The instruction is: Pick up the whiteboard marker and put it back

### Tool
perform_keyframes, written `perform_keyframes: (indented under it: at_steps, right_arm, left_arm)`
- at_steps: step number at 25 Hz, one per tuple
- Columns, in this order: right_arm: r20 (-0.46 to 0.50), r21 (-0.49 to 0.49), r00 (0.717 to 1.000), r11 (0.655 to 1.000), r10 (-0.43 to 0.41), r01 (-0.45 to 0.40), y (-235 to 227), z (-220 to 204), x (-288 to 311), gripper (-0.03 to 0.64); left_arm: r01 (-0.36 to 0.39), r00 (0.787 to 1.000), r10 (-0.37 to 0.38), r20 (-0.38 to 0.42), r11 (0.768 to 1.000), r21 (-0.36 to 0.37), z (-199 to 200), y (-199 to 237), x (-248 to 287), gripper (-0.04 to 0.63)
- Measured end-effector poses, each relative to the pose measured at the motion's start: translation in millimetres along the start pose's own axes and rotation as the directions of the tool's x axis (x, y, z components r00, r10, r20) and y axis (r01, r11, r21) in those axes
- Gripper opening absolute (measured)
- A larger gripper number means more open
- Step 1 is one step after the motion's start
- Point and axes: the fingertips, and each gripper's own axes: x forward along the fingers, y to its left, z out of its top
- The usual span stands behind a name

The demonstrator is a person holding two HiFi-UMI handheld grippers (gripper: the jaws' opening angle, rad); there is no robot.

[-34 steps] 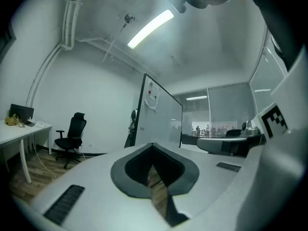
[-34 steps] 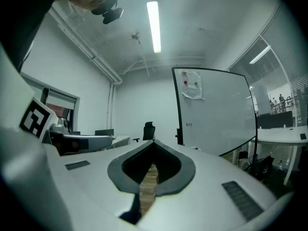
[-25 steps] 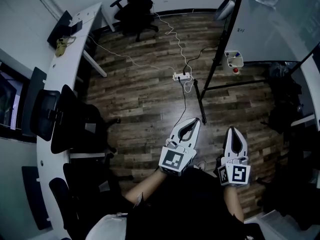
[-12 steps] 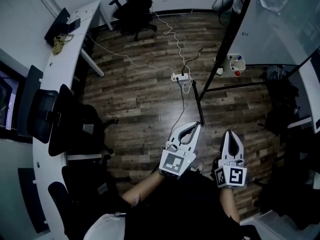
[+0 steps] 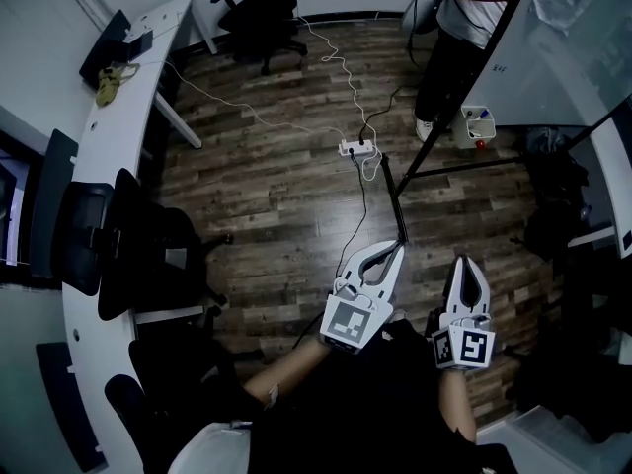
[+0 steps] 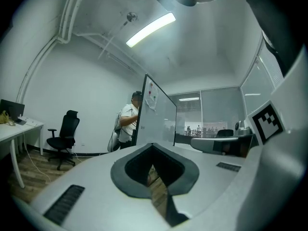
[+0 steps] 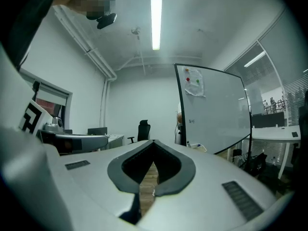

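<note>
Seen from above, a person held two grippers level over a dark wood floor (image 5: 276, 200). The left gripper (image 5: 397, 250) and the right gripper (image 5: 467, 263) each had their jaws together, with nothing between them. A whiteboard (image 5: 578, 57) stood ahead to the right, well apart from both grippers. A small tray (image 5: 468, 131) on its frame held what looked like a blue-capped whiteboard marker (image 5: 484, 114), too small to see clearly. Another person (image 5: 459, 18) stood beside the board.
</note>
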Motion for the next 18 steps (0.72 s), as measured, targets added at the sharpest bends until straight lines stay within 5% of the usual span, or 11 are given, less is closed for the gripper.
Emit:
perform_keyframes:
  at_steps: [11, 18]
  right_arm:
    - [-0.002, -0.017, 1.0, 0.999, 0.028, -0.028, -15, -9, 29, 0.012]
    - [0.014, 0.012, 0.999, 0.999, 0.037, -0.038, -39, 0, 72, 0.012]
  left_arm:
    - [0.0, 0.999, 0.002, 0.036, 0.999, -0.054, 3, 14, 21, -0.001]
    - [-0.01, 1.0, 0.011, 0.025, 1.0, -0.024, 6, 25, 64, -0.001]
